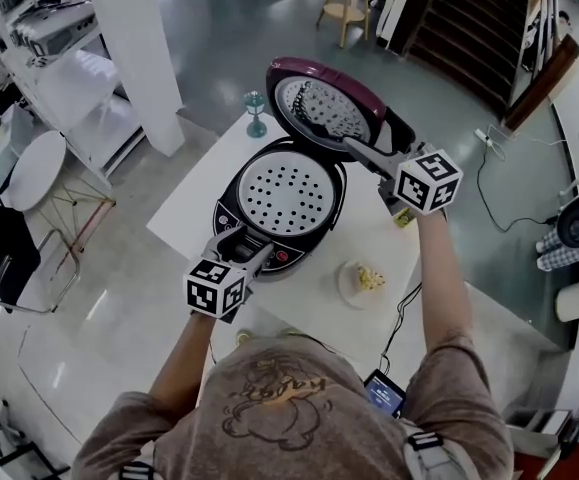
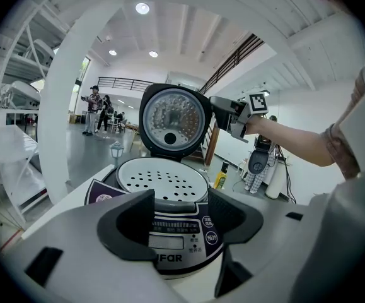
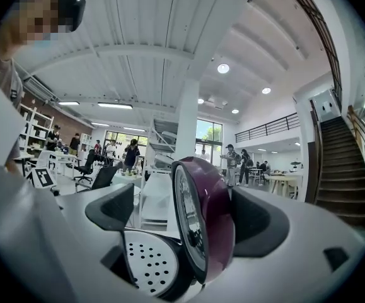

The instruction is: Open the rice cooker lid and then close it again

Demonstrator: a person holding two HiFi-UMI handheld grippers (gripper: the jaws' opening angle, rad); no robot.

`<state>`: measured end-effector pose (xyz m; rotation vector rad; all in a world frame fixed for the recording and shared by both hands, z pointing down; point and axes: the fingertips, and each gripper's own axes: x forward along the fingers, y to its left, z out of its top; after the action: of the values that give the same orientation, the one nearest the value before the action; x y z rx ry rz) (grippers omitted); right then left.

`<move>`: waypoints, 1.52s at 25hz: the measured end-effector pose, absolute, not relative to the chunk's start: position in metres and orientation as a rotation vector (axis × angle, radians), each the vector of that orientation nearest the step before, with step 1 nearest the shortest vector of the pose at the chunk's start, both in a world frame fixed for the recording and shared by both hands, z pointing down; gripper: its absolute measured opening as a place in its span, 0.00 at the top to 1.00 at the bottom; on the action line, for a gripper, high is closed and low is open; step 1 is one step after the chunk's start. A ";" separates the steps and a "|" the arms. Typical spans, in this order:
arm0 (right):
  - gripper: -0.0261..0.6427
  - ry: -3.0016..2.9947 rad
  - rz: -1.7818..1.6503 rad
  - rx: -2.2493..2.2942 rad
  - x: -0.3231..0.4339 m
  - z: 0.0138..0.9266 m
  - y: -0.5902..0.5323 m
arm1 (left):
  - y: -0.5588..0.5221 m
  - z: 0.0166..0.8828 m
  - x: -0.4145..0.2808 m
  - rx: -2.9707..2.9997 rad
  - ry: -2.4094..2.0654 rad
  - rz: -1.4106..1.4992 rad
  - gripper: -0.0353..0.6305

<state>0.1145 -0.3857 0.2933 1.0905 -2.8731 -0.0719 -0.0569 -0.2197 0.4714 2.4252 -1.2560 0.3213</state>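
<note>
The rice cooker [image 1: 231, 206] stands on the white table [image 1: 194, 193] with its purple lid [image 1: 321, 100] raised upright; a white perforated tray [image 1: 287, 196] fills the pot. My left gripper [image 1: 246, 252] is open at the cooker's front. In the left gripper view, the control panel [image 2: 177, 232] shows between the spread jaws of my left gripper [image 2: 181, 223]. My right gripper [image 1: 367, 154] is at the lid's right edge. In the right gripper view it [image 3: 191, 216] is open, the lid [image 3: 210, 219] stands edge-on between the jaws, and its purple shell is close to the right finger [image 3: 267, 223].
A small teal stemmed object [image 1: 256, 114] stands at the table's far edge. A plate with food [image 1: 362, 280] lies right of the cooker, and a small bottle [image 1: 404, 217] beyond it. A phone [image 1: 383, 392] sits at the near edge. People stand far off in the hall.
</note>
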 end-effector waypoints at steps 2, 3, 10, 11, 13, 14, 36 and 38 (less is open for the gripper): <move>0.25 -2.872 -0.077 1.075 0.112 0.294 -0.380 | -0.219 0.472 -0.057 2.425 -1.254 0.321 0.55; 0.25 -2.871 -0.080 1.068 0.111 0.295 -0.377 | -0.219 0.472 -0.057 2.426 -1.253 0.320 0.55; 0.25 -2.880 -0.099 1.020 0.099 0.299 -0.350 | -0.218 0.471 -0.056 2.426 -1.245 0.319 0.55; 0.25 -2.883 -0.099 1.013 0.098 0.300 -0.346 | -0.218 0.471 -0.056 2.426 -1.245 0.319 0.55; 0.25 -2.886 -0.100 0.998 0.094 0.303 -0.337 | -0.218 0.470 -0.056 2.428 -1.245 0.321 0.55; 0.25 -2.885 -0.103 0.991 0.093 0.304 -0.333 | -0.217 0.470 -0.056 2.429 -1.244 0.322 0.55; 0.32 -2.833 -0.095 0.750 0.050 0.367 -0.247 | -0.202 0.464 -0.053 2.425 -1.179 0.287 0.55; 0.34 -2.833 -0.073 0.736 0.046 0.375 -0.242 | -0.202 0.460 -0.055 2.426 -1.188 0.277 0.55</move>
<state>0.0462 -0.2420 0.3748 0.7357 -2.8331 -0.0727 -0.0551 -0.2017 0.4595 2.4265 -1.1879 0.2770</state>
